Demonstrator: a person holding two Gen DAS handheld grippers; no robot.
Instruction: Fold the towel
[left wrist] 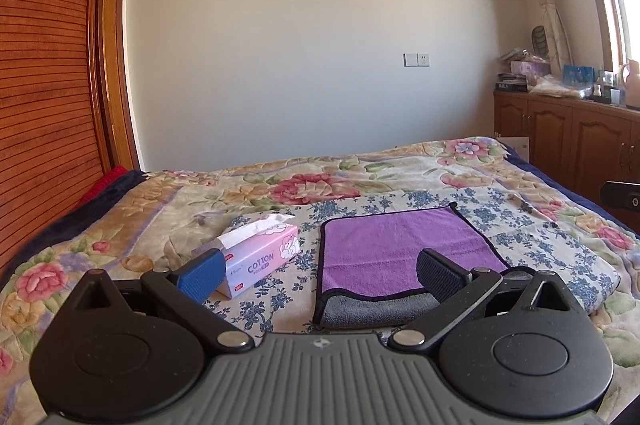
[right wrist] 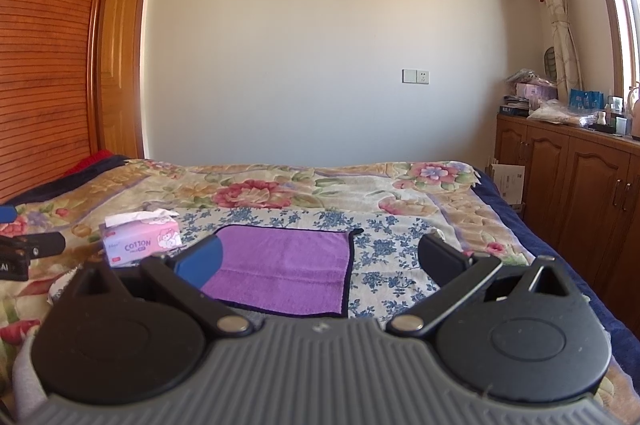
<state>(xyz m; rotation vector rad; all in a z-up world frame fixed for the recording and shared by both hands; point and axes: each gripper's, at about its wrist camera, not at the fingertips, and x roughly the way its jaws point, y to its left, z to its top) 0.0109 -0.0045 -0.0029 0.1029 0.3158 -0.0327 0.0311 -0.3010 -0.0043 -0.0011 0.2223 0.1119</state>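
The left tongs (left wrist: 320, 273) are spread wide and grasp nothing, one pad blue and ribbed, the other dark and textured, poised above the towel's near edge. The right tongs (right wrist: 320, 261) gape equally wide, also empty. The towel (left wrist: 396, 245) lies flat on the bed (left wrist: 132, 217), a plush purple rectangle with dark piping, its grey underside turned up along the near edge. Just left of it sits a pink tissue box (left wrist: 260, 257) printed "COTTON", white tissue poking out.
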